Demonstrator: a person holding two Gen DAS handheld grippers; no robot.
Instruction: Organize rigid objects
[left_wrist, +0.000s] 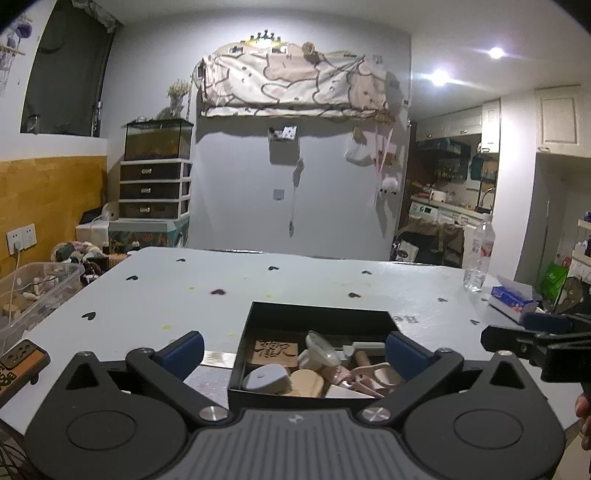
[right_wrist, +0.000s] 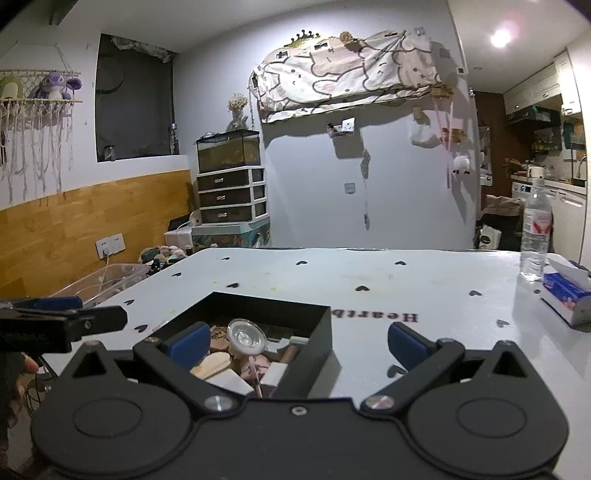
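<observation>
A black open box (left_wrist: 258, 314) sits on the white table near its front edge and also shows in the right wrist view (right_wrist: 321, 332). It holds several small rigid items: a carved wooden block (left_wrist: 275, 352), a clear round lid (right_wrist: 245, 338), a grey wedge (left_wrist: 267, 378), wooden pieces and pink tools. My left gripper (left_wrist: 293, 347) is open and empty, its blue pads straddling the box's near left part. My right gripper (right_wrist: 295, 341) is open and empty, its left pad over the box and its right pad over the table. Each gripper shows at the other view's edge.
A water bottle (right_wrist: 535, 225) and a blue tissue box (right_wrist: 565, 291) stand at the table's right side. A clear plastic bin (left_wrist: 33, 291) sits left of the table. An orange-and-black flat object (left_wrist: 18, 363) lies at the front left corner. A drawer unit stands behind.
</observation>
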